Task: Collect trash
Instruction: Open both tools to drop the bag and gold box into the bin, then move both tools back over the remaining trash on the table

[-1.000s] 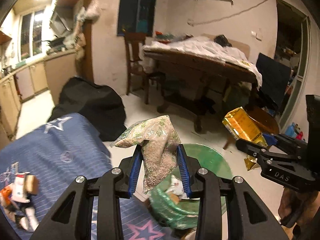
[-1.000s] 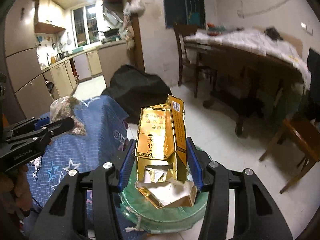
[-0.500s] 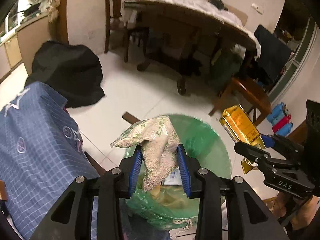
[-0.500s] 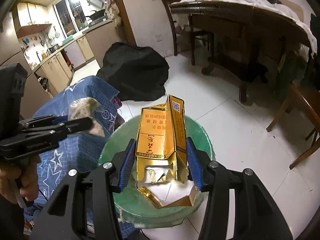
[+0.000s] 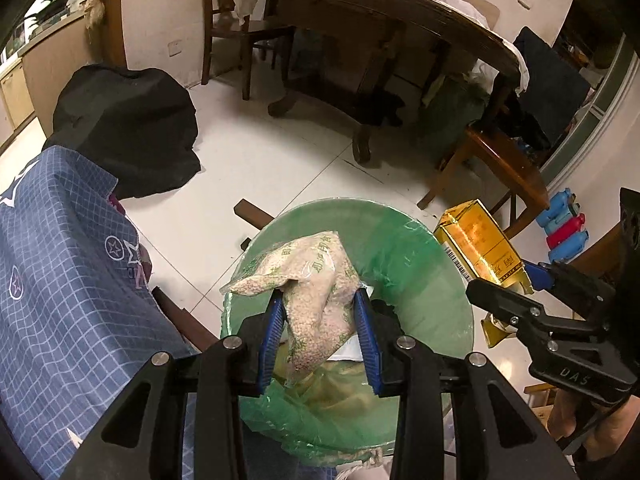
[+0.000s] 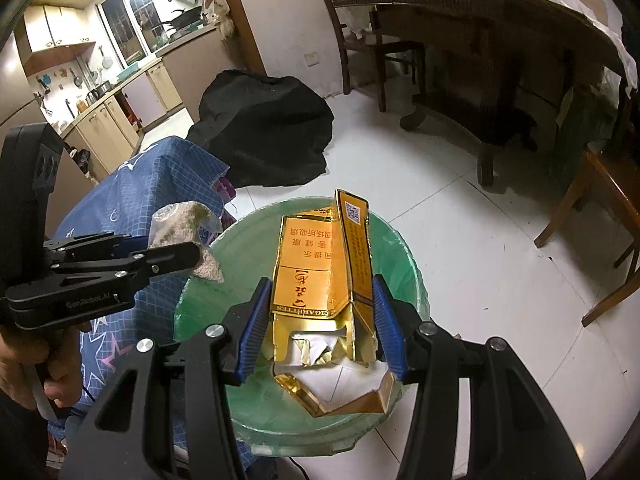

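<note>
The left gripper [image 5: 318,330] pinches a clear plastic bag of pale grains [image 5: 316,292] between its 2 blue pads, holding it over the open mouth of a bin lined with a green bag [image 5: 420,264]. The bag of grains droops to the left above the pads. The right gripper [image 6: 320,320] clamps a torn gold cigarette carton [image 6: 320,272] by its sides, upright, also above the green bin, with crumpled foil and white paper hanging out of the carton's open lower end. In the left wrist view the carton sits just past the bin's right rim. A blue star-patterned cloth [image 5: 60,280] lies just left of the bin, and a black cover [image 5: 128,128] is heaped on the white tiled floor [image 5: 260,168] beyond it. A dark wooden table [image 5: 380,32] and chairs stand farther back.
</note>
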The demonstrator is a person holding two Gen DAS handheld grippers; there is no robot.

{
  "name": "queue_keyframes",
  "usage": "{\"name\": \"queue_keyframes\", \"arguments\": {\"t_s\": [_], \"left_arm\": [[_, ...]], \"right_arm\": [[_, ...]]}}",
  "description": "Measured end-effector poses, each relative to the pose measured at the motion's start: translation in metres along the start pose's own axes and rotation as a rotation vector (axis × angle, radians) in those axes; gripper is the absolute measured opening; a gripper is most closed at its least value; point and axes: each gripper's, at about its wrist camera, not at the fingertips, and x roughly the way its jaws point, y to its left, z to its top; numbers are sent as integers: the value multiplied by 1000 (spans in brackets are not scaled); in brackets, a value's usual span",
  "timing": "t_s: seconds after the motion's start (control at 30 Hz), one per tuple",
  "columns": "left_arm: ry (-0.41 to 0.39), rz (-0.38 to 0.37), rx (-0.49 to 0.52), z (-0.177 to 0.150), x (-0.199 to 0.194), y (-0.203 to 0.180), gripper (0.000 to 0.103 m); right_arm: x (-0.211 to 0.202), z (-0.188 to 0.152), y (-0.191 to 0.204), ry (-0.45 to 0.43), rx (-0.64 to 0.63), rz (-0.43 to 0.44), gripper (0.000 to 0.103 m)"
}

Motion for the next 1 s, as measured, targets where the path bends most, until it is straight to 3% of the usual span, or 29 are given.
{"name": "queue_keyframes", "arguments": {"t_s": [0.23, 0.27, 0.3, 0.37, 1.0], "left_arm": [[-7, 16, 1, 0, -1, -2, 38], [-11, 23, 5, 0, -1, -1, 48], [-16, 36, 8, 0, -1, -1, 67], [-37, 54, 4, 0, -4, 0, 84], [-60, 69, -10, -10, -19, 8, 84]], "right_arm": [[3, 2, 0, -6, -1, 6, 50], [3, 2, 0, -11, 1, 3, 50], [2, 2, -2, -17, 5, 1, 51], [1, 2, -5, -26, 16, 8, 60], [-6, -4, -4, -50, 16, -2, 61]]}}
